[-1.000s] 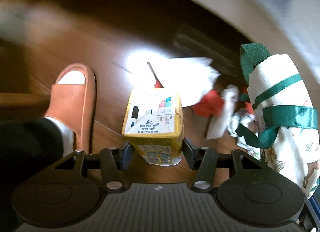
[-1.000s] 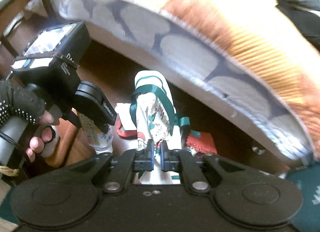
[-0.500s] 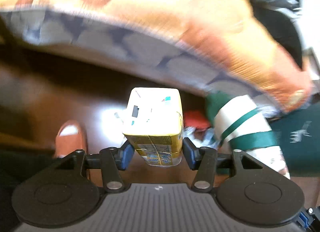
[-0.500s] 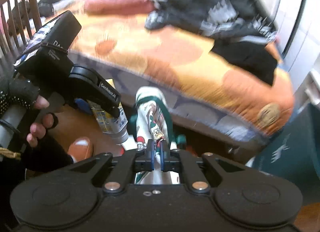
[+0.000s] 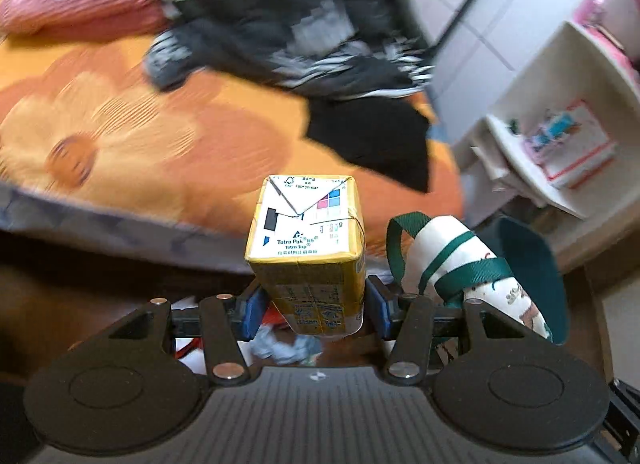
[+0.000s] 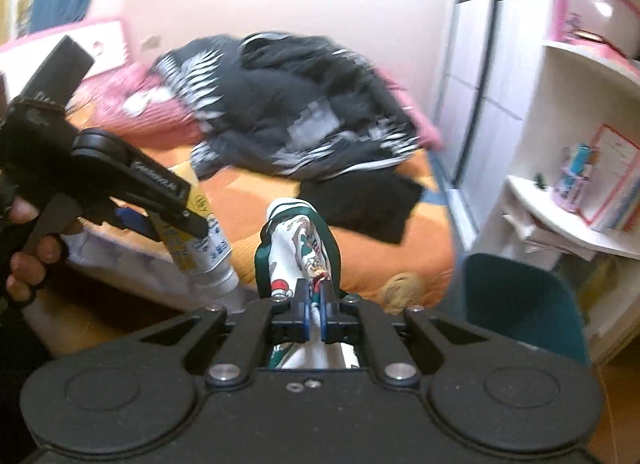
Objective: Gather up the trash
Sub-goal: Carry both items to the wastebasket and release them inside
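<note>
The left gripper [image 5: 314,314] clamps a boxy yellow paper carton [image 5: 308,248]. At its 3 o'clock, the right gripper [image 6: 314,318] pinches a soft printed cloth bag [image 6: 298,242] with green webbing straps.

glossy paperboard carton [image 5: 306,240], printed cloth bag [image 5: 476,264]
</note>
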The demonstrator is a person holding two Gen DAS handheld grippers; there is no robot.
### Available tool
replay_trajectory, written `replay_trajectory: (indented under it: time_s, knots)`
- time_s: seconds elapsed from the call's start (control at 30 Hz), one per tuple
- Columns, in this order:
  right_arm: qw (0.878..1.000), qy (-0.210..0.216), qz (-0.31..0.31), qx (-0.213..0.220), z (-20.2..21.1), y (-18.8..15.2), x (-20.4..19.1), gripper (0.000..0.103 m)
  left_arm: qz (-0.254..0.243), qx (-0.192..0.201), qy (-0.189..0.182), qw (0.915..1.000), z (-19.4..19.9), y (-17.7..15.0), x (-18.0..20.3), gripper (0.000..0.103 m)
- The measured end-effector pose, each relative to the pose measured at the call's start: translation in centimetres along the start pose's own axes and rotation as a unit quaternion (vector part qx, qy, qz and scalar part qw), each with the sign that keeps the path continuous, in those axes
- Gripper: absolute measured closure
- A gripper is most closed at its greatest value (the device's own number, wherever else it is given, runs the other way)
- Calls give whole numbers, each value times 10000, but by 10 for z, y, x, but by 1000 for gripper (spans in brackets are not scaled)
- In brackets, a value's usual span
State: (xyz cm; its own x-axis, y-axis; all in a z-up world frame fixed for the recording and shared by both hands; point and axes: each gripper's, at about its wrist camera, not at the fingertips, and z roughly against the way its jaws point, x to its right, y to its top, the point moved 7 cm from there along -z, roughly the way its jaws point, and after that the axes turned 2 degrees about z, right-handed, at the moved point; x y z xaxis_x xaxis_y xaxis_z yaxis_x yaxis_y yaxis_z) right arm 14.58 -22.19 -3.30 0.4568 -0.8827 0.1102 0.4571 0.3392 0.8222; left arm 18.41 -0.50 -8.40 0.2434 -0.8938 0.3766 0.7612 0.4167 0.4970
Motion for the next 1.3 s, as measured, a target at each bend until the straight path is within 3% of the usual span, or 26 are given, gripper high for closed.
replay_trajectory:
  time_s: [0.37,0.53,0.73,0.97,1.3]
  knots:
    - [9931,-1050,-497,150,10,4,120,98,-1075,-44,-632,9922,-19,35,148,52]
    - [9866,-1369,-888,13,2,-13,171,98,-1464,-144,-901,9850,-40,37,216,52]
    - [9763,-1443,-1585,-292,-27,-46,224,98,-1803,-437,-1100,9765,-79,23,279,52]
    - [9682,-1319,-2032,-621,-63,-78,248,98,-2139,-974,-821,9685,-144,-8,314,52]
    - [9600,-1191,-2361,-925,-104,-103,265,95,-2399,-1610,-423,9564,-221,-41,321,52]
